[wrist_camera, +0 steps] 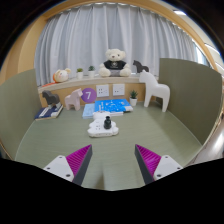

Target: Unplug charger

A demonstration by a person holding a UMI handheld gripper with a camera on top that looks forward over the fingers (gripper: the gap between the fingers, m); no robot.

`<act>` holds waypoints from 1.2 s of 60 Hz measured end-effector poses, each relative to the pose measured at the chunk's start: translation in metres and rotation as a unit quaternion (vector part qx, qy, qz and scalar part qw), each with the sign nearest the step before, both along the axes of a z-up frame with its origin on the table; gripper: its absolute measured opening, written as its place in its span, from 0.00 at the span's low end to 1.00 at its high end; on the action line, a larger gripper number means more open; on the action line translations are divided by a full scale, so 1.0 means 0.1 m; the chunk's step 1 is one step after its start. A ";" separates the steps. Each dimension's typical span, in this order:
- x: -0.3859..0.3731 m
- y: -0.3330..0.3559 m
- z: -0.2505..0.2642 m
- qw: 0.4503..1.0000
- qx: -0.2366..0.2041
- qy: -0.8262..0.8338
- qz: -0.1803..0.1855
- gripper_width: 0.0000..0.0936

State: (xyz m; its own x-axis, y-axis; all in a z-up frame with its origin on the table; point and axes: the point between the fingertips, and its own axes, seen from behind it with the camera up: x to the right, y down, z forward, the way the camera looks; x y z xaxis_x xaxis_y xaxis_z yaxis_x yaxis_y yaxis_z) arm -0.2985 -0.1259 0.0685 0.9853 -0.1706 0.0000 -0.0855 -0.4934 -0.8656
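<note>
A white charger block (102,125) sits plugged into a white power strip (101,130) on the green table, some way beyond my fingers. My gripper (113,163) is open and empty, with its magenta pads (78,160) wide apart over bare table. Nothing stands between the fingers. The charger lies roughly along the line between them, a little to the left.
A blue and white flat item (104,107) lies behind the strip. A white teddy bear (115,62) sits on a shelf (85,88) at the back. A white horse figure (150,90) stands right, a dark book (48,111) left. Green partition walls (190,95) flank the table.
</note>
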 end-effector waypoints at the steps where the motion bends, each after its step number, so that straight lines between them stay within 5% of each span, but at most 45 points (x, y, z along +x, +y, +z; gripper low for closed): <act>1: 0.00 0.08 -0.05 1.000 -0.002 -0.001 0.003 0.93; 18: 0.12 1.31 -0.51 0.998 -0.026 -0.016 0.052 0.83; 26: 0.06 1.76 -0.61 0.996 -0.018 -0.012 0.083 0.61; 33: 0.00 1.94 -0.72 0.995 -0.020 0.007 0.097 0.23; 43: -0.01 1.92 -0.72 0.995 -0.011 0.024 0.101 0.07; 53: 0.02 1.93 -0.73 0.994 -0.030 0.036 0.096 0.07; 59: 0.02 1.91 -0.66 0.990 -0.082 0.082 0.087 0.05; 65: 0.38 2.24 1.14 0.985 0.122 0.110 0.049 0.05; 68: 0.64 2.35 1.85 0.981 0.173 0.084 0.040 0.05; 72: 0.84 2.44 2.17 0.978 0.191 0.064 0.055 0.05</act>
